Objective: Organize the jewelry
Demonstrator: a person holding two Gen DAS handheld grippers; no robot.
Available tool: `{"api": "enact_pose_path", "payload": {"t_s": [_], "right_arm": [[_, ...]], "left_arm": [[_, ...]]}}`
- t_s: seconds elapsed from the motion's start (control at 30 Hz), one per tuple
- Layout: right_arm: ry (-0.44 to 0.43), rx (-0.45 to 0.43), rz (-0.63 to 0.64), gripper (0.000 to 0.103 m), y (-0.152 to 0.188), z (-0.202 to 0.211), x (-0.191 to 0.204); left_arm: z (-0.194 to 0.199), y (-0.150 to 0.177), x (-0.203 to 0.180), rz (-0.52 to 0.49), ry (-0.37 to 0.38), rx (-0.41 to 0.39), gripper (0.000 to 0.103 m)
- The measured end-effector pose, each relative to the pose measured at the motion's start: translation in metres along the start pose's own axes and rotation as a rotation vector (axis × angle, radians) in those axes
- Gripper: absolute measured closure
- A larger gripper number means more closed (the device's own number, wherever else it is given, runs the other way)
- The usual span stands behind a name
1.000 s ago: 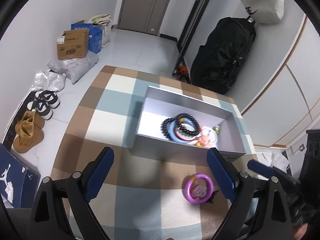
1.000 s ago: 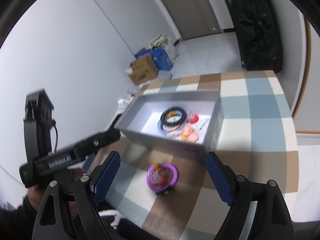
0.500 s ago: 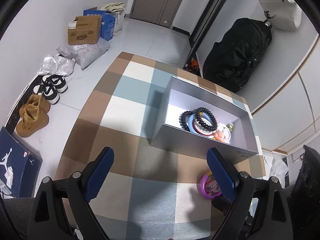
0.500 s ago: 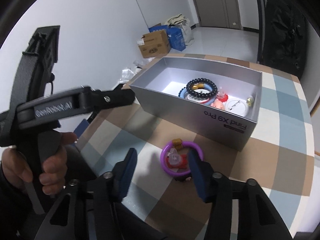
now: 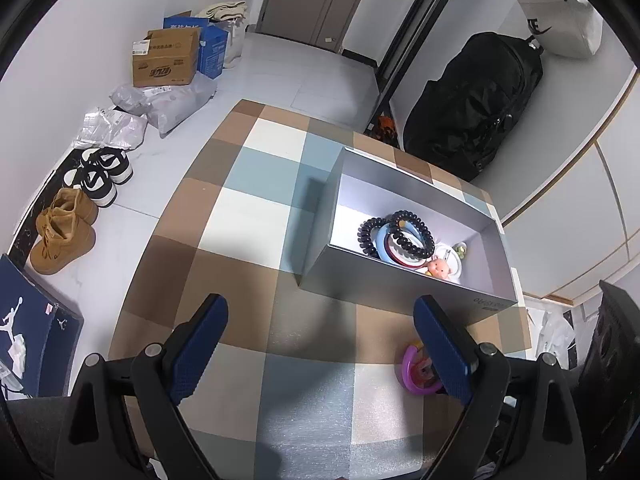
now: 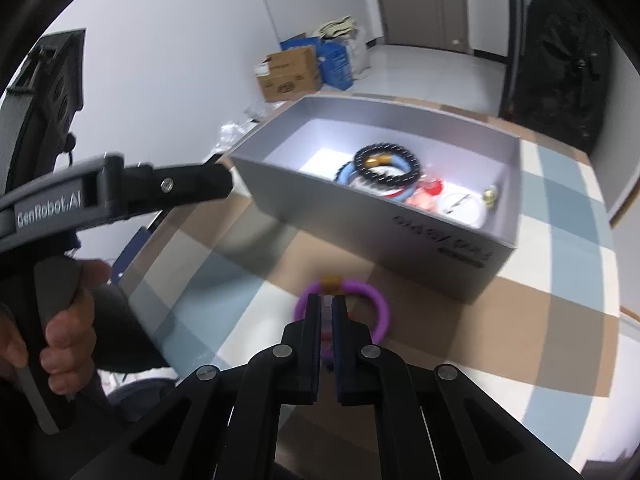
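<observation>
Desk [image 5: 256,216]: we see a checked top of brown, blue and white squares spreading ahead of both claws and carrying everything below.
Grey box [image 6: 360,216]: open-topped, it sits just ahead of our right claw and ahead and to the right of our left claw [image 5: 316,344]; its near wall shows printed lettering we cannot read.
Black bead bracelets [image 5: 412,232]: two dark loops lie inside the box, overlapping a blue bangle [image 5: 382,242].
Small items: a pink figure [image 5: 438,268] and a white disc [image 6: 460,206] rest in the box's right end, beside the bracelets.
Purple ring [image 6: 380,304]: it lies on the desk outside the box, directly at the tip of our right claw, with a gold-brown bead [image 6: 331,281] on its far side; from the left wrist view it shows beside the right finger [image 5: 440,344].
Right claw [image 6: 326,312]: our fingers are pressed nearly together on something pale inside the ring; we cannot tell what is pinched.
Left claw: fingers spread wide above the desk, holding nothing.
</observation>
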State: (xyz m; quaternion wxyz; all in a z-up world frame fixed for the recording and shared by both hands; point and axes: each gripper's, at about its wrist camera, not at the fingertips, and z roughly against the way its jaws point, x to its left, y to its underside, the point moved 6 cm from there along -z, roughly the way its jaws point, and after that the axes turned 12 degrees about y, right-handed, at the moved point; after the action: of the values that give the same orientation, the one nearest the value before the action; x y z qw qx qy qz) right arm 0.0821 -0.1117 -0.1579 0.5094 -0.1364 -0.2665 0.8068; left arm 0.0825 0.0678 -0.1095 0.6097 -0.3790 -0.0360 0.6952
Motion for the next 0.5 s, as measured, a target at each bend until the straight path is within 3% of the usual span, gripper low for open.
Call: {"api": "enact_pose_path", "payload": {"t_s": [0.27, 0.5], "right_arm": [[-0.058, -0.049, -0.114, 0.099, -0.012, 0.016, -0.019], [-0.071, -0.136, -0.244, 0.099, -0.024, 0.044, -0.052]], "left_arm": [[-0.004, 0.005, -0.012, -0.046, 0.027, 0.031, 0.012], [-0.023, 0.027, -0.049, -0.166, 0.119, 0.148, 0.012]]}}
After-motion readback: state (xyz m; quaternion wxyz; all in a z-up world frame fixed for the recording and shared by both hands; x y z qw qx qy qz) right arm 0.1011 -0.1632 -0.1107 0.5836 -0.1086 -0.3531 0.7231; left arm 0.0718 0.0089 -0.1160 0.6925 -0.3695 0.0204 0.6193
